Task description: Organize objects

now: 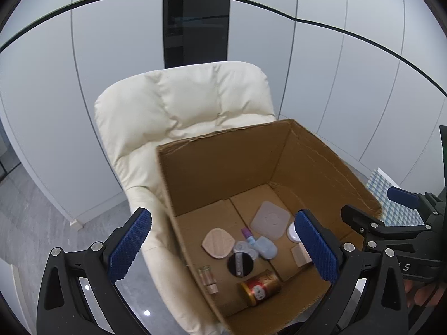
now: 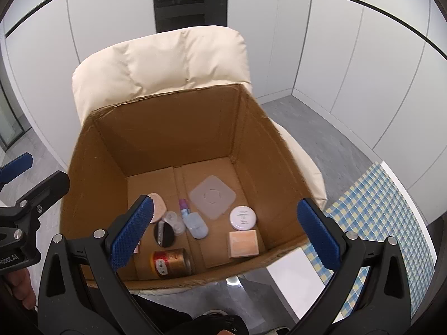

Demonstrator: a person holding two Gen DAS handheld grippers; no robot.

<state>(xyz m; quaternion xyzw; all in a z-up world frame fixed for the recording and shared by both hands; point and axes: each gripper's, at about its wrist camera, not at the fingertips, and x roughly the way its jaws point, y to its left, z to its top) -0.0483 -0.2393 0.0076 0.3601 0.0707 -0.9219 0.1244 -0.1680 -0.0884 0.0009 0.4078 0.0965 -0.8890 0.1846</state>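
An open cardboard box (image 1: 223, 173) (image 2: 167, 131) stands on a cream chair. On its floor lie a gold can (image 1: 260, 287) (image 2: 171, 262), a black round lid (image 1: 240, 265) (image 2: 164, 233), a small glass jar (image 1: 208, 279), a beige pad (image 1: 218, 243), a grey square mat (image 1: 269, 220) (image 2: 212, 196), a pale blue item (image 2: 197, 224), a white round jar (image 2: 242, 217) and a peach box (image 2: 243, 243). My left gripper (image 1: 223, 245) hovers open and empty above the box's left side. My right gripper (image 2: 225, 234) is open and empty over the box's near edge.
The cream padded chair (image 1: 178, 106) (image 2: 167, 58) holds the box. A blue-and-yellow checked cloth (image 2: 385, 195) with a white sheet (image 2: 293, 273) lies to the right. Grey floor (image 1: 33, 212) and white cabinet doors surround the chair. A hand shows at the view edges.
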